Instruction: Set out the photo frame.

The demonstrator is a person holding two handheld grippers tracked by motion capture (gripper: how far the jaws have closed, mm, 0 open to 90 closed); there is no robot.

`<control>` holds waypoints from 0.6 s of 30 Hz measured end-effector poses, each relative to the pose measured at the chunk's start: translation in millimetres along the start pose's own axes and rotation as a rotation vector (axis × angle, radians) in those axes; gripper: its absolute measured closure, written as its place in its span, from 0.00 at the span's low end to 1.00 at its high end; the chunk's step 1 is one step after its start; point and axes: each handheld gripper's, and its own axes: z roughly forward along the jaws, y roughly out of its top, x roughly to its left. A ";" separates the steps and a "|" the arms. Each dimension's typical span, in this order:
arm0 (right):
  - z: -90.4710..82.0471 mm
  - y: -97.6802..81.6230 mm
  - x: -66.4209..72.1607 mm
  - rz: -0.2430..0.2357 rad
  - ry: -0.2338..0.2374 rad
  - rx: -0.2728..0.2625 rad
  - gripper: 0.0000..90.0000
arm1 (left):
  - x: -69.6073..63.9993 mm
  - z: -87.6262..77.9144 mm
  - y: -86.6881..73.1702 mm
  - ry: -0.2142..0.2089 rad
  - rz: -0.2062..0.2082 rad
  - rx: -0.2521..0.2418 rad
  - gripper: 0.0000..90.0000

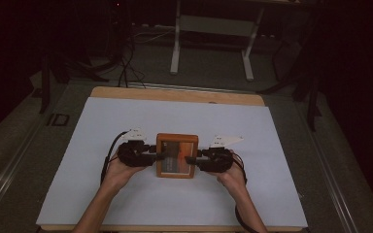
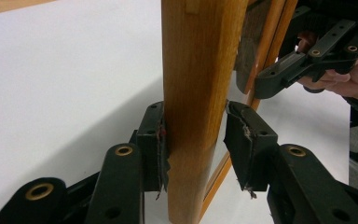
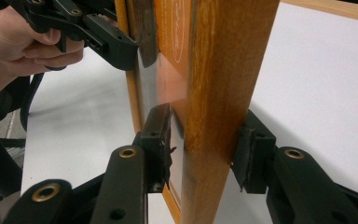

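In the high view, a wooden picture frame (image 1: 177, 155) sits between the two tongs over the white tabletop (image 1: 175, 116). The left tongs (image 1: 159, 156) meet the frame's left edge and the right tongs (image 1: 192, 158) meet its right edge, each held in a hand coming up from below.

In the left gripper view, the frame's wooden side bar (image 2: 196, 107) stands upright between the left tongs (image 2: 193, 140). The left pad (image 2: 159, 149) touches the wood; the right pad (image 2: 242, 140) stands just beside the frame with a slim gap showing, so the tongs straddle the bar without a full pinch. Beyond the frame, the other tongs (image 2: 279, 77) reach onto its far edge.

In the right gripper view, the right tongs (image 3: 205, 144) straddle the frame's near bar (image 3: 223, 93). The right pad (image 3: 249, 154) lies against the wood, the left pad (image 3: 161, 144) rests against the glass face; whether they press firmly I cannot tell. The other tongs (image 3: 121, 46) touch the far edge.
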 end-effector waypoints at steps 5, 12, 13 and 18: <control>1.6 -1.5 -1.4 0.007 -0.003 0.006 0.68 | 1.9 1.9 -0.7 -0.002 -0.006 0.004 0.67; 5.1 -4.4 -3.5 0.018 -0.008 0.013 0.68 | 6.8 6.0 -2.4 -0.007 -0.014 0.015 0.67; 5.3 -4.4 -3.9 0.019 -0.008 0.011 0.68 | 7.2 6.1 -2.5 -0.008 -0.014 0.015 0.67; 6.3 -4.9 -5.5 0.022 -0.005 0.001 0.68 | 13.2 7.3 -3.1 -0.031 -0.038 0.008 0.67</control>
